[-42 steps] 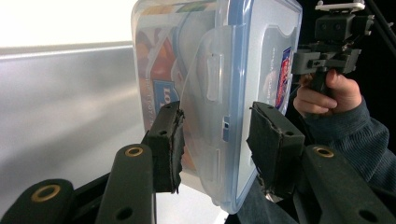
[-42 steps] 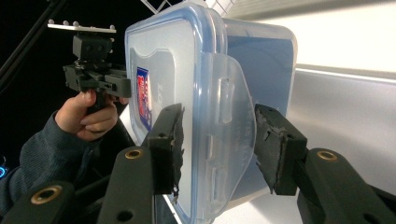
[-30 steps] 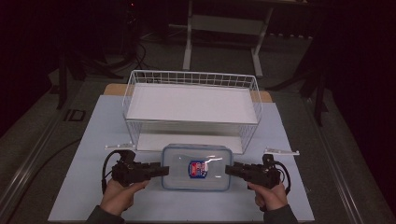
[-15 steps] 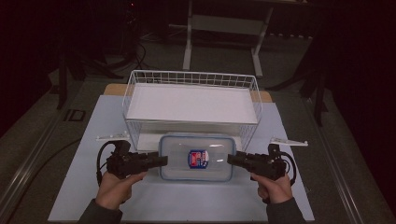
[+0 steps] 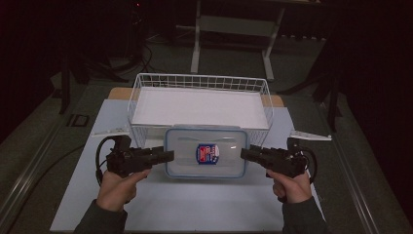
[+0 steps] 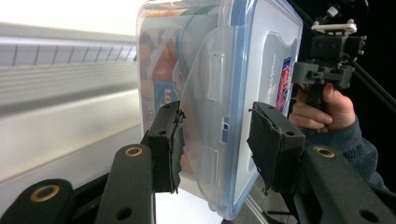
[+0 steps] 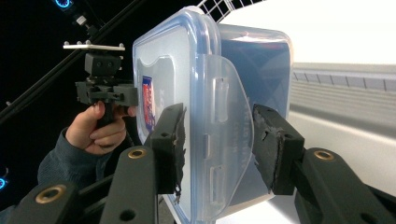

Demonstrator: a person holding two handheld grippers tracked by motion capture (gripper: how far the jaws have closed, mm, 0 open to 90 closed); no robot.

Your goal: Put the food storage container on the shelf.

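A clear plastic container (image 5: 204, 153) with a blue-rimmed lid and a red-and-blue label hangs level above the white mat, just in front of the wire basket (image 5: 146, 83). My left gripper (image 5: 168, 156) is shut on its left end and my right gripper (image 5: 245, 152) on its right end. In the left gripper view the black pads (image 6: 166, 140) clamp the container (image 6: 233, 70) across base and lid by the side latch. The right gripper view shows the same hold, its pads (image 7: 268, 140) pressing on the container (image 7: 210, 60). Food inside shows dimly through the wall.
The white wire basket has a white liner and stands at the back of the mat (image 5: 195, 204). The table's wooden edge (image 5: 117, 92) shows behind it. Dark floor, cables and a metal stand (image 5: 199, 44) lie beyond.
Both hands have risen together, lifting the container off the mat. It now appears higher and closer to the basket's front wall.
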